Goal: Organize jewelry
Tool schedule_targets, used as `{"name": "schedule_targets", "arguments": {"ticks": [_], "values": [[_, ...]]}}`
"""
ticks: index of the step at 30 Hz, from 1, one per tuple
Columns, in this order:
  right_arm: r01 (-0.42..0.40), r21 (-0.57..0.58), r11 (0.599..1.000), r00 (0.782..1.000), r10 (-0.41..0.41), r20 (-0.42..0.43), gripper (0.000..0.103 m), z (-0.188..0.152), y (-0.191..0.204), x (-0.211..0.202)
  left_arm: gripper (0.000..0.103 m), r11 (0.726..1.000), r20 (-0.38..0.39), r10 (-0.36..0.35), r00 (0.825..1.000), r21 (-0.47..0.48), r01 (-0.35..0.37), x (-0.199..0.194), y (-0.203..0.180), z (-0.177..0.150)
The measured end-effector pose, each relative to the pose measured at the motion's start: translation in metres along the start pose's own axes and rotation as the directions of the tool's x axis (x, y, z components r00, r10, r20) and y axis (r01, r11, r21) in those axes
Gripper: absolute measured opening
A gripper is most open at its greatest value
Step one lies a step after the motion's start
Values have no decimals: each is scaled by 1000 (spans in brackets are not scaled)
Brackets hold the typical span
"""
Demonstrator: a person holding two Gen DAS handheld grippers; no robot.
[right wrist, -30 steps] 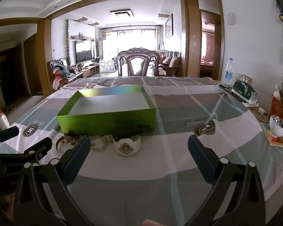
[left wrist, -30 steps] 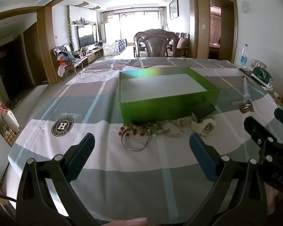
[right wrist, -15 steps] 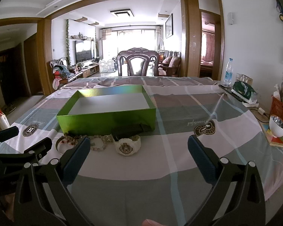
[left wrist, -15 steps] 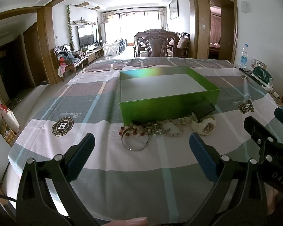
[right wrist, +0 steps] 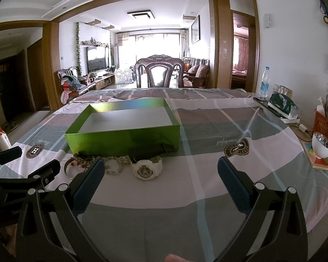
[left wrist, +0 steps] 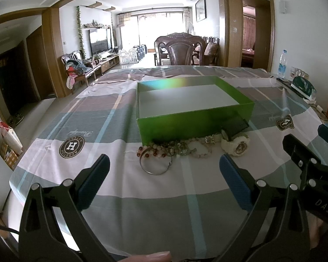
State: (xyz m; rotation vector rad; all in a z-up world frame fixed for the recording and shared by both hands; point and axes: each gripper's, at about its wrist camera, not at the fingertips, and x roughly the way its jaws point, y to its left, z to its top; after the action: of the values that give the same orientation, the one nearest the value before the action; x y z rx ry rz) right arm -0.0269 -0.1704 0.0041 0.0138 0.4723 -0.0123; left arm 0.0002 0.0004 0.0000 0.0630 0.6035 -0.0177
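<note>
Left tool (left wrist: 164, 179): jaws spread wide with nothing between them, hovering low over the bench short of the jewelry; the silver bangle lies straight ahead of the gap.
Right tool (right wrist: 160, 178): also wide open and empty, held beside the left one — its left finger (right wrist: 88, 180) covers part of the bead strands from this camera.
Green box (left wrist: 194, 123): open-topped with a pale bare floor, sitting on the bench just behind the jewelry; nothing inside it that I can see.
Silver bangle (left wrist: 155, 166): flat on the cloth, nearest the tools, at the left end of the row.
Beaded bracelets (left wrist: 177, 148): a tangle of red, green and pale beads strung along the foot of the box's front wall; how many strands, I cannot tell.
White watch (right wrist: 147, 167): face up at the right end of the row, just in front of the box.
Dark strap (right wrist: 149, 150): a black band lying against the box's front right corner, just behind the white watch — whether it touches it, I cannot tell.
Bench (right wrist: 207, 196): covered by a plaid cloth in grey, pink and white.
Far side: a carved wooden chair (right wrist: 159, 71) stands at the bench's far edge.
</note>
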Motion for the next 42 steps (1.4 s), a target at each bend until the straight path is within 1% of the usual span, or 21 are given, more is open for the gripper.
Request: {"name": "schedule_targets", "arguments": {"ticks": [42], "values": [[-3,0,1000,1000,3,-8,100,0,2,4,99,1000,-8,2,1000,2,-2,1,0,0]]}}
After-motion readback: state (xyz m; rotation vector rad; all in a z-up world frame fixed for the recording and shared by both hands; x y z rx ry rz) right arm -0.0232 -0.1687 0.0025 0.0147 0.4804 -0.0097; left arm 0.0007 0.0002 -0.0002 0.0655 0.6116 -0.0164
